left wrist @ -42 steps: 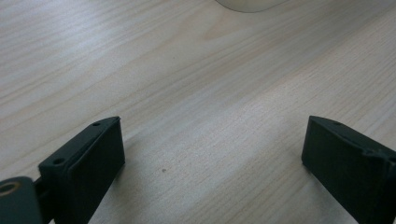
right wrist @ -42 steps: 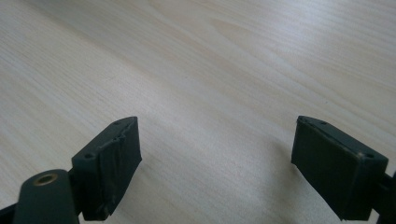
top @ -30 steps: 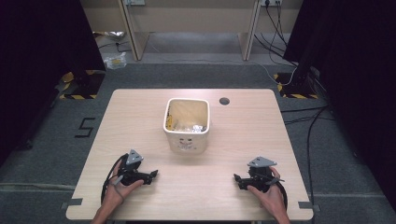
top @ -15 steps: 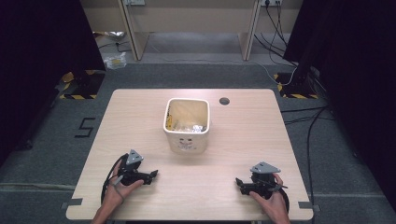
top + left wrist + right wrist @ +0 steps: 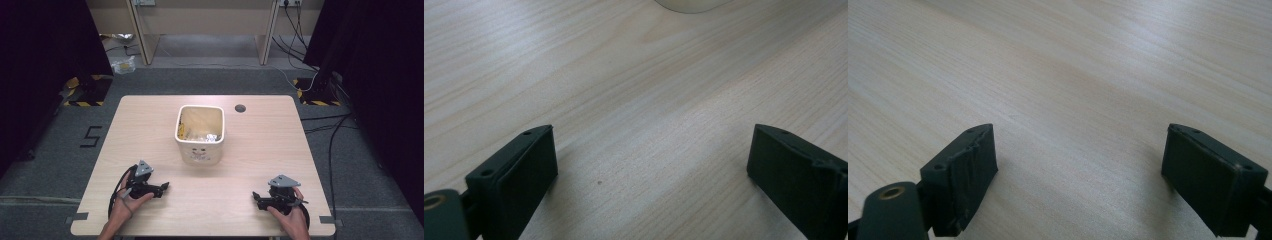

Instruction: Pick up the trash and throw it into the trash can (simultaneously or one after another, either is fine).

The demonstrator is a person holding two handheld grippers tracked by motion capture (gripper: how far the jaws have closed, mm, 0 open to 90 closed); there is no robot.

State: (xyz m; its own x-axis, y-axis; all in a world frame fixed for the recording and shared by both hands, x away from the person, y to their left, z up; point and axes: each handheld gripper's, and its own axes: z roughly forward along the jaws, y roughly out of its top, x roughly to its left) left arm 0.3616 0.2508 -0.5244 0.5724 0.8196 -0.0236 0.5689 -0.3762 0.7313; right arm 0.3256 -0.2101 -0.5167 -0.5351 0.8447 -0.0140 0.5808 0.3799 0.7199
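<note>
Both grippers rest low over the near edge of the table (image 5: 150, 115), each held in one hand. The left gripper (image 5: 163, 187) sits at the near left, pointing toward the table's centre. In the left gripper view its jaws stand wide apart with nothing but bare wood grain between them. The right gripper (image 5: 255, 196) sits at the near right, well apart from the left one, pointing inward toward it. In the right gripper view its jaws are likewise spread wide and hold nothing.

Farther out, at the middle of the table, stands a cream bin (image 5: 199, 135), upright, open at the top, with a small printed mark on its near wall. The bin lies between the two grippers but well beyond both. It contains loose items, yellowish and pale; what they are cannot be told at this resolution. The base of the bin shows at the top edge of the left gripper view (image 5: 689, 5).

Beyond the bin, toward the far right, a dark round hole (image 5: 240, 108) is set in the tabletop.
</note>
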